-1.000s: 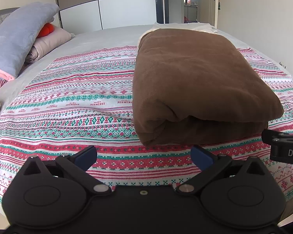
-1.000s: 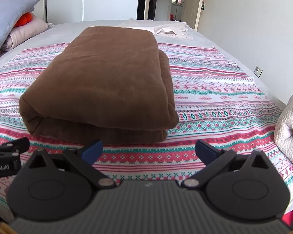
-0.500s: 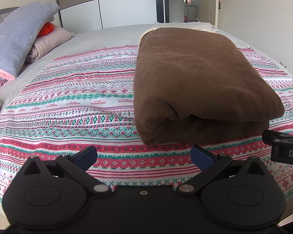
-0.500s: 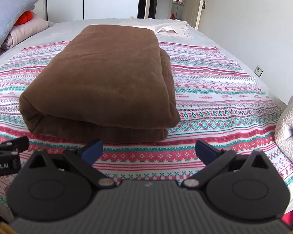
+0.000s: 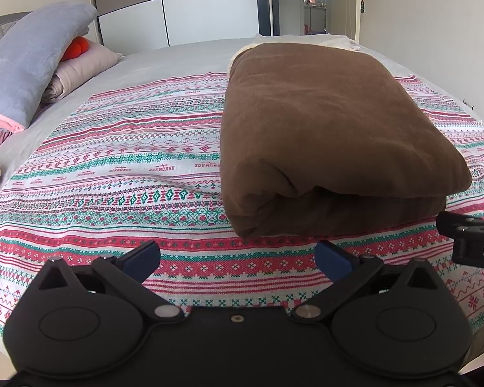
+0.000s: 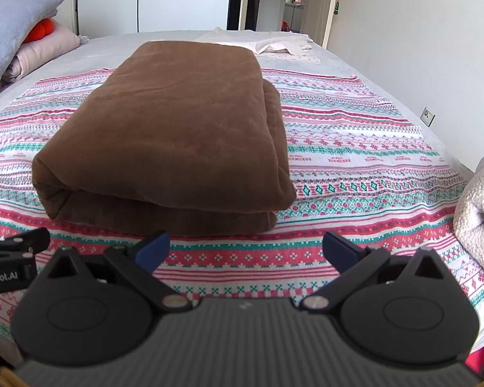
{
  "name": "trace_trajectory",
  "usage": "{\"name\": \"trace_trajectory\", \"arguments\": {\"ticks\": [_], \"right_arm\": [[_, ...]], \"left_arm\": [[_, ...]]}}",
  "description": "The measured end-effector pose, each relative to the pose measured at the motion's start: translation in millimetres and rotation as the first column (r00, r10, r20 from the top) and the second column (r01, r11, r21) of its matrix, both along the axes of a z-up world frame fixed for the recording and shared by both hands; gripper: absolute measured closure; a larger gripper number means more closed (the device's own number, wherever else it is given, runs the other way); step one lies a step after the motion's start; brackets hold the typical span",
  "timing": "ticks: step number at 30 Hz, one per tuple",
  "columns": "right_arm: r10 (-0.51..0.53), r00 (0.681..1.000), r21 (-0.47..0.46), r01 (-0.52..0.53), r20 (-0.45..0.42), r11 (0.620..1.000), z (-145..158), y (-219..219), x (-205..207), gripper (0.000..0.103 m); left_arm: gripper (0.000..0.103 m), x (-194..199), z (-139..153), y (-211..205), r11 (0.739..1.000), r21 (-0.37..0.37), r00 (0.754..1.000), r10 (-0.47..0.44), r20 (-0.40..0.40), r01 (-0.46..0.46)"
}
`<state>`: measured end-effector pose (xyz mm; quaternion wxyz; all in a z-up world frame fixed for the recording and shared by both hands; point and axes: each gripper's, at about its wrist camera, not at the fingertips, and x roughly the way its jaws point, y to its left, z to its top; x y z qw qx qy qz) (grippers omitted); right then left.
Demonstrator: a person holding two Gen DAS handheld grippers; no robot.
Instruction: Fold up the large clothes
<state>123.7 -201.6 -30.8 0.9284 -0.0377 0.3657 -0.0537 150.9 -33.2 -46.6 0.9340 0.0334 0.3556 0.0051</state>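
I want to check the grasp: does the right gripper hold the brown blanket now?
No, the right gripper is open and empty, short of the folded brown blanket.

- One folded brown blanket (image 5: 332, 122) – in a single bundle.
- One patterned bedspread (image 5: 119, 174) underneath.
- Two grippers, the left gripper (image 5: 237, 254) and the right gripper (image 6: 246, 246) – both with fingers spread wide.
- One grey pillow (image 5: 32, 74), one pink pillow (image 5: 80, 67).
- One orange plush toy (image 5: 77, 46).
- One white garment (image 6: 274, 43) at the far end.
- One cream fleece (image 6: 477, 206) at the right edge.
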Motion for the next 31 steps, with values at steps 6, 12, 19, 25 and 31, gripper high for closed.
{"name": "trace_trajectory", "arguments": {"ticks": [6, 12, 19, 25, 31], "right_arm": [[0.001, 1.000, -0.003, -0.001, -0.002, 1.000, -0.4, 0.1, -0.2, 0.000], [0.003, 1.000, -0.002, -0.003, -0.003, 1.000, -0.7, -0.5, -0.3, 0.000], [0.001, 1.000, -0.003, -0.001, -0.004, 1.000, -0.9, 0.1, -0.2, 0.000], [0.003, 1.000, -0.003, -0.003, -0.005, 1.000, -1.3, -0.2, -0.2, 0.000], [0.002, 1.000, -0.003, -0.002, -0.007, 1.000, -1.7, -0.8, -0.5, 0.000]], "left_arm": [[0.000, -0.1, 0.0, 0.0, 1.000, 0.000, 1.000, 0.000, 0.000, 0.000], [0.000, 0.1, -0.2, 0.8, 1.000, 0.001, 1.000, 0.001, 0.001, -0.001], [0.000, 0.0, -0.1, 1.0, 1.000, 0.000, 1.000, 0.001, 0.000, -0.001], [0.000, 0.1, -0.4, 1.1, 1.000, 0.000, 1.000, 0.000, -0.001, 0.000], [0.000, -0.7, -1.1, 2.1, 1.000, -0.008, 1.000, -0.014, 0.000, 0.014]]}}
